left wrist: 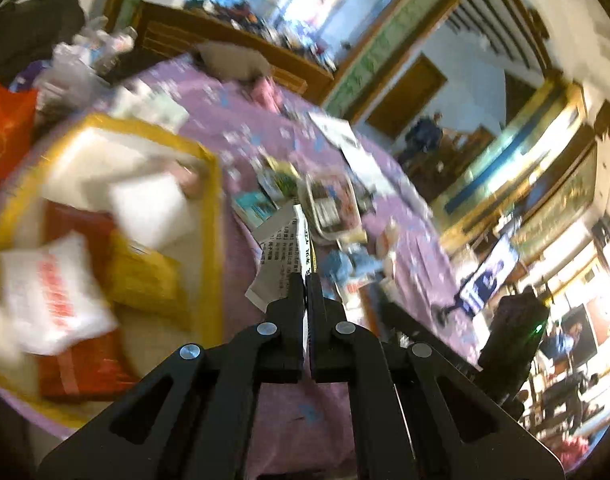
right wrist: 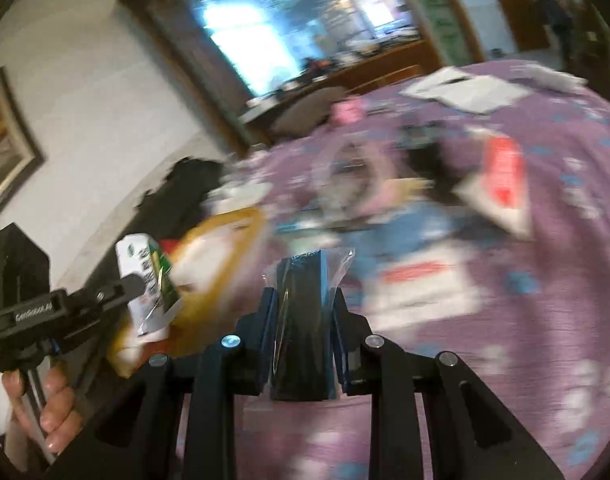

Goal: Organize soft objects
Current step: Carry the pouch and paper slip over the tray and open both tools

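My left gripper (left wrist: 305, 280) is shut on a flat white packet with black print (left wrist: 283, 248), held above the purple tablecloth beside the yellow-rimmed box (left wrist: 213, 184). The same packet, white and green, shows in the right wrist view (right wrist: 145, 276), pinched in the left gripper (right wrist: 139, 280) next to the box (right wrist: 225, 236). My right gripper (right wrist: 303, 300) is shut on a black item in a clear plastic bag (right wrist: 303, 312). The box holds white, red and yellow soft packets (left wrist: 53, 292).
The purple flowered tablecloth (left wrist: 305, 420) is strewn with packets, papers (left wrist: 357, 152) and a small basket (left wrist: 329, 204). An orange bag (left wrist: 5, 128) lies at far left. A red-and-white packet (right wrist: 501, 176) lies on the cloth at right. Both views are motion-blurred.
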Demonstrator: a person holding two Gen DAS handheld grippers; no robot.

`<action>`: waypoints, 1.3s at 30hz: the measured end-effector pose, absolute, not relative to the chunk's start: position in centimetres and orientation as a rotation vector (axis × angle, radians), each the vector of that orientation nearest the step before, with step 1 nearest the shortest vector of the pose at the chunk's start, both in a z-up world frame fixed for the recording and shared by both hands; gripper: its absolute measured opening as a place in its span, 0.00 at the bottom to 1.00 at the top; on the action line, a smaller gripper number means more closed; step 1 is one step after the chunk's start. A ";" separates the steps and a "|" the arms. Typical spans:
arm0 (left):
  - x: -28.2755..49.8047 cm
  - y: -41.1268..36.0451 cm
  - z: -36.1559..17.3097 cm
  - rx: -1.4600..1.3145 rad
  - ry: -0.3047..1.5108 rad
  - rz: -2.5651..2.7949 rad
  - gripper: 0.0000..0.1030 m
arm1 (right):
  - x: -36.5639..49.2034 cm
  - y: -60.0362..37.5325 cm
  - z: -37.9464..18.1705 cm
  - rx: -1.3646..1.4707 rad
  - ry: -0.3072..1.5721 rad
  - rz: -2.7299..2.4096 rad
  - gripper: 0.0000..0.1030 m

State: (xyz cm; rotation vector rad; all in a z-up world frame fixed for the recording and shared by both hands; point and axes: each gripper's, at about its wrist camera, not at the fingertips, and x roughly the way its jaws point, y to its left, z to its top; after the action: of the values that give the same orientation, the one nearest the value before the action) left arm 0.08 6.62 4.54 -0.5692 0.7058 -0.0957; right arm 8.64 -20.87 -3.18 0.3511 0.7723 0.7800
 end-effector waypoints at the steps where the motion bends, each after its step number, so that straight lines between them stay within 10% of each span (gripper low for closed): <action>1: -0.4 7.5 5.1 -0.571 0.692 -0.076 0.01 | 8.7 -19.4 -2.6 0.350 0.779 0.818 0.24; 22: 2.1 19.9 -0.1 -0.696 0.817 0.126 0.01 | 13.7 0.2 -4.8 0.174 0.959 0.954 0.28; 27: -0.1 17.1 0.6 -0.718 0.731 0.081 0.59 | 11.6 -3.5 -2.0 0.189 0.796 0.945 0.73; 39: 3.3 3.9 2.0 -0.617 0.791 -0.131 0.59 | 14.8 -21.1 -5.0 0.135 0.927 0.484 0.75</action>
State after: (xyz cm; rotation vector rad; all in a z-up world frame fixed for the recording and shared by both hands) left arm 3.27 3.89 2.00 -0.6167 0.7912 -0.1305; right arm 14.83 -21.06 -5.02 0.1349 0.9271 0.4842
